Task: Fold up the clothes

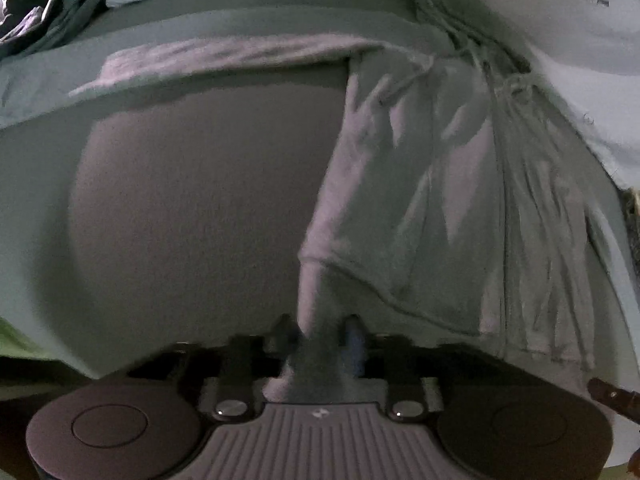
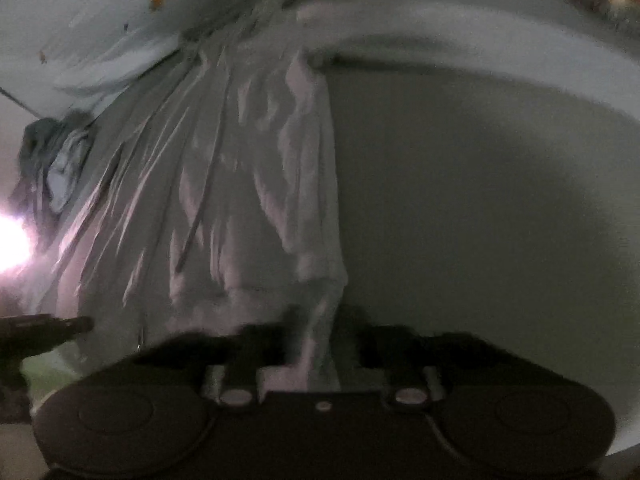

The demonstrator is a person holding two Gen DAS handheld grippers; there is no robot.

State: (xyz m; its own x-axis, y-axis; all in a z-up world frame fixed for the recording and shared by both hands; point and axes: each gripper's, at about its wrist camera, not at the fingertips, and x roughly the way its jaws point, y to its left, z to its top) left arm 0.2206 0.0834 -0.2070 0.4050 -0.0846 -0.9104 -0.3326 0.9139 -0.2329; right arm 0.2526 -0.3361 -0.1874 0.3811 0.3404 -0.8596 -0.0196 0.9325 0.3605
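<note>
Both claws hold the same pale garment (image 1: 400, 184): your left claw (image 1: 320, 332) is pinched on one hem corner, your right claw (image 2: 320, 340) on the other. From each grip the cloth runs straight ahead, long axis away from you, bunching into pleats at its far end. Neither hand is nearer; the next fold likely carries both corners forward together. Beyond the garment lies a light sheet (image 1: 580, 60), with a bluish heap (image 2: 52, 168) left of the garment. Lighting is dim.
</note>
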